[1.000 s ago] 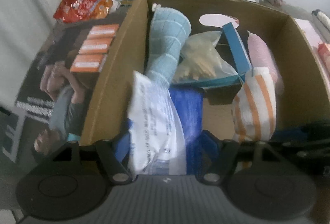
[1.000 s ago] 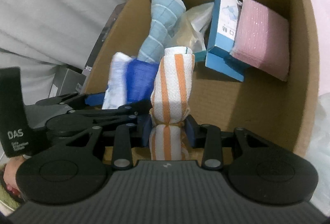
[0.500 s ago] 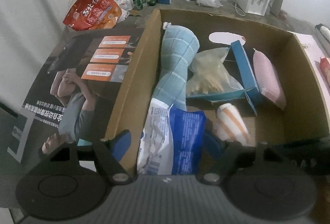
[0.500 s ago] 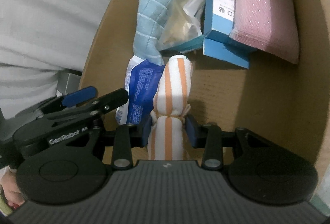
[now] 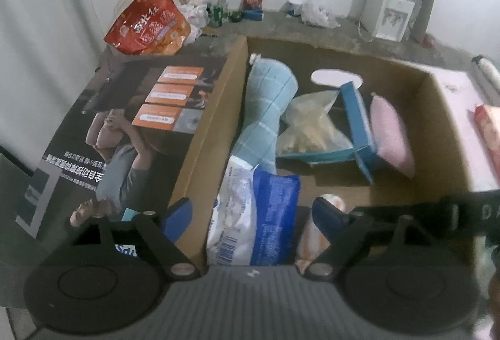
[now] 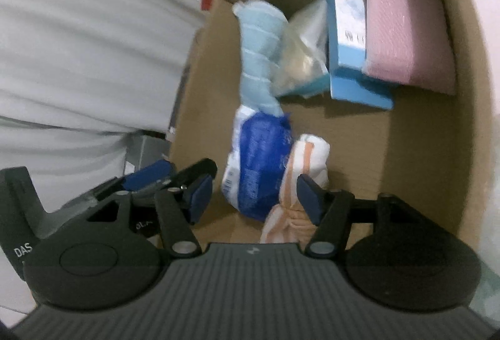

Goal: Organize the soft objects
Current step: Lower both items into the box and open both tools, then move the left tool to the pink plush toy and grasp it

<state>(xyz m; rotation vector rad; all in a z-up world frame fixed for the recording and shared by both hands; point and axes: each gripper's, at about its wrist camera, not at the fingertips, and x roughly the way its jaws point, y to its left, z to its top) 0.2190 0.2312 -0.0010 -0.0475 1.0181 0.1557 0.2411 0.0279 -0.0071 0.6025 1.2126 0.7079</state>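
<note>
A cardboard box (image 5: 206,133) sits open on the floor, and everything soft lies inside it. Against the box's left wall leans a rolled light-blue towel (image 5: 268,108), and at its near end lies a blue-and-white plastic packet (image 5: 256,215). Just right of that packet, touching it, lies the orange-striped rolled towel (image 6: 297,183) on the box floor.

The right gripper (image 6: 253,196) hangs over the box's near edge. Its jaws have just been opening and now stand apart, clear of the striped towel, which lies loose between them together with the packet's end. The left gripper (image 5: 250,215) is spread wide above the same near corner, one finger outside the left wall and the other inside, with the packet below the gap and nothing pinched.

Toward the box's far right corner a pink sponge-like pad (image 5: 390,133) leans on a blue carton (image 5: 359,121), with a clear bag (image 5: 309,127) beside the light-blue towel. Beyond the box's far left corner lies a red snack bag (image 5: 147,27).
</note>
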